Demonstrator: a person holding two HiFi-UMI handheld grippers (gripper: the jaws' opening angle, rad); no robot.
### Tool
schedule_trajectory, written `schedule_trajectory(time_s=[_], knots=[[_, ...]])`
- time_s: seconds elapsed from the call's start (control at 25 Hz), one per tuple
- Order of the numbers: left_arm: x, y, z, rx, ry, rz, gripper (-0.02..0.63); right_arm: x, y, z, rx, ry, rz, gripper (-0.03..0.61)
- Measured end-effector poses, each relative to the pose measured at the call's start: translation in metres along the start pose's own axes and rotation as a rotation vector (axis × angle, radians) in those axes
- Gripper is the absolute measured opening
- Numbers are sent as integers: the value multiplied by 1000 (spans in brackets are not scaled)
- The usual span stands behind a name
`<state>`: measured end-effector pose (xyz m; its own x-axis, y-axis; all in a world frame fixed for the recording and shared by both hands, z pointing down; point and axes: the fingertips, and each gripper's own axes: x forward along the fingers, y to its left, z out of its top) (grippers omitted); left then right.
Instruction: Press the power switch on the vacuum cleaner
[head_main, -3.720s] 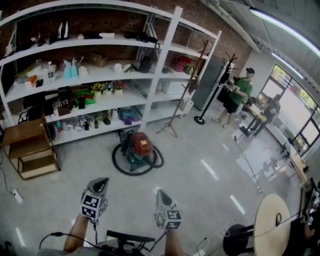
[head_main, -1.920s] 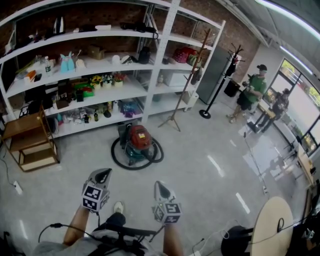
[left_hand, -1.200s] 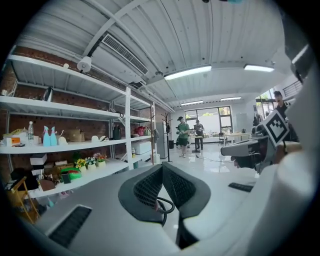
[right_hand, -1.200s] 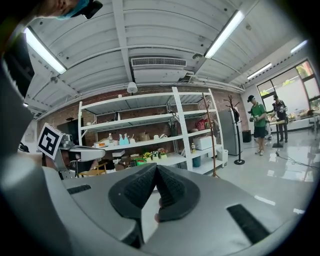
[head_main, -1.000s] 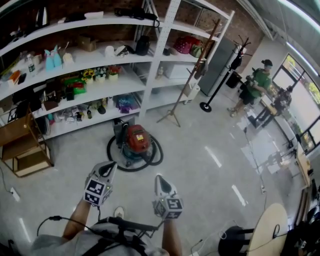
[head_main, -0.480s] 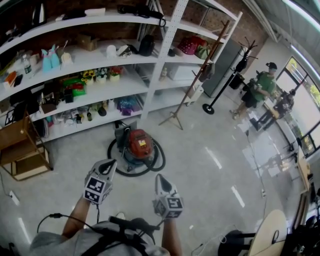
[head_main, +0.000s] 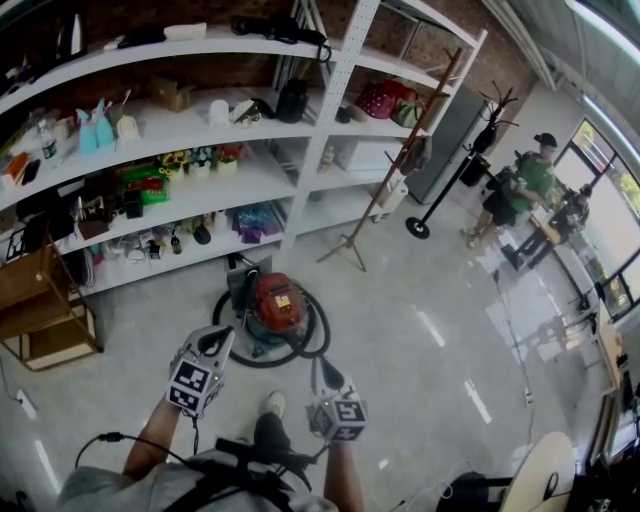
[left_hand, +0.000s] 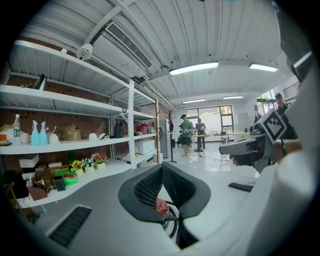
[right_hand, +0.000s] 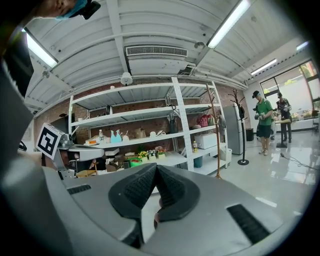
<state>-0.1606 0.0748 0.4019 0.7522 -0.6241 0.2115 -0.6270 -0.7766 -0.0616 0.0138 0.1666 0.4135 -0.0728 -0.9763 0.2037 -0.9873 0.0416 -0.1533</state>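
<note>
A red and teal vacuum cleaner (head_main: 275, 304) stands on the floor in front of the shelving, ringed by its black hose (head_main: 318, 338). My left gripper (head_main: 214, 341) is shut and hangs just left of and nearer than the vacuum. My right gripper (head_main: 328, 376) is also shut, a little nearer me and right of the hose. In the left gripper view, a sliver of the red vacuum (left_hand: 161, 207) shows below the closed left gripper (left_hand: 162, 167). The right gripper (right_hand: 157, 169) in its own view points at the shelves with nothing held.
White shelving (head_main: 330, 95) full of small items runs along the back. A wooden step stool (head_main: 35, 315) stands at the left. A tripod (head_main: 352, 245) and a coat stand (head_main: 440, 180) stand to the right, with two people (head_main: 525, 190) beyond. A round table (head_main: 545, 478) sits at bottom right.
I have walked closer to the vacuum cleaner, which now lies just ahead of the grippers. Both grippers stayed shut and kept their pose.
</note>
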Motion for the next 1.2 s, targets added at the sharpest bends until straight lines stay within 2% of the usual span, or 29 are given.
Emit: schedule_trajectory(time_s=[0.84,1.2], knots=[[169,50,30,-42,41,71,6,155,-100,40,-7,69,104,12],[224,66,27,-54,68,123,6,198,-142,39,12,107,144,12]])
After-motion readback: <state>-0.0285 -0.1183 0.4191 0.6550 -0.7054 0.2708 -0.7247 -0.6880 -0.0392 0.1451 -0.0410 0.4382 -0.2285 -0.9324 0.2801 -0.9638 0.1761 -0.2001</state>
